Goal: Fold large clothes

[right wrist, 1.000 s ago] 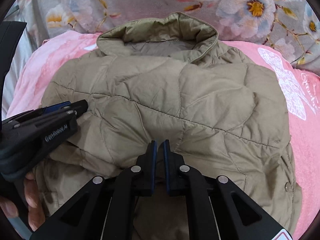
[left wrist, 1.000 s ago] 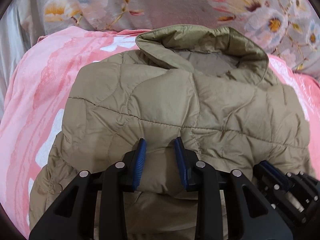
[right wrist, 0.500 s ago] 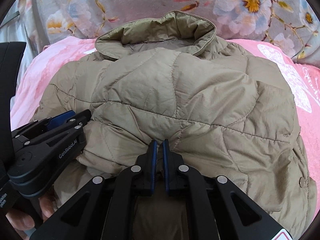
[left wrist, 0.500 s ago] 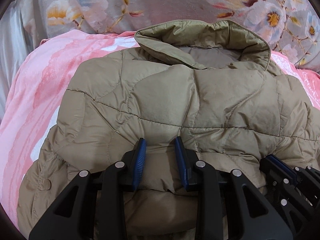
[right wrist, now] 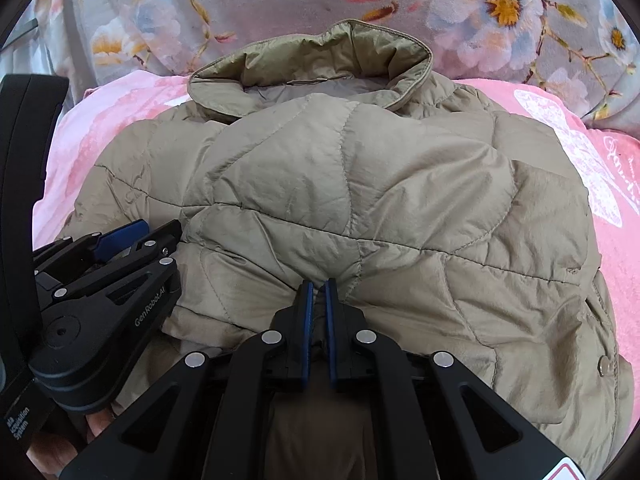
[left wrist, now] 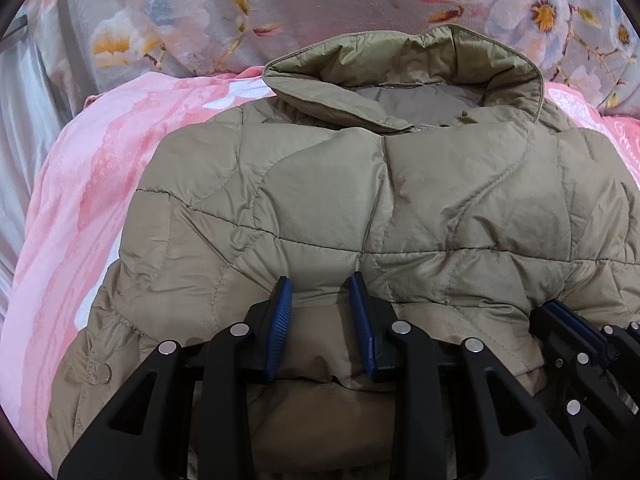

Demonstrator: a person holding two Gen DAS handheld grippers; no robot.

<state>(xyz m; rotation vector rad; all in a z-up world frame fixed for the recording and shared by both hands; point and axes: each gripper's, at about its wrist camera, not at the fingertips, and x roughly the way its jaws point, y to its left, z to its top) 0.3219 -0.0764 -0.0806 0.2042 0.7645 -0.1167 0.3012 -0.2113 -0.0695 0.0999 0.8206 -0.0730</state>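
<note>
In the left wrist view, one olive quilted jacket (left wrist: 380,216) lies on a pink blanket (left wrist: 80,200), its collar (left wrist: 400,80) pointing away toward a floral cloth (left wrist: 280,8) behind. The left gripper (left wrist: 320,320) has its fingers (left wrist: 280,320) spread fairly wide around a thick padded fold at the jacket's near edge; the bulk of the layer likely keeps them from closing further. The right gripper (left wrist: 568,332) shows at the lower right, beside the same edge.

In the right wrist view, the right gripper (right wrist: 317,320) has its fingers nearly together, pinching a thin ridge of fabric. The left gripper (right wrist: 120,240) sits to the left at the same edge. Two grippers on one edge suggest the hem is being carried toward the collar as one straight fold. One snap (right wrist: 603,365) shows on the right side.
</note>
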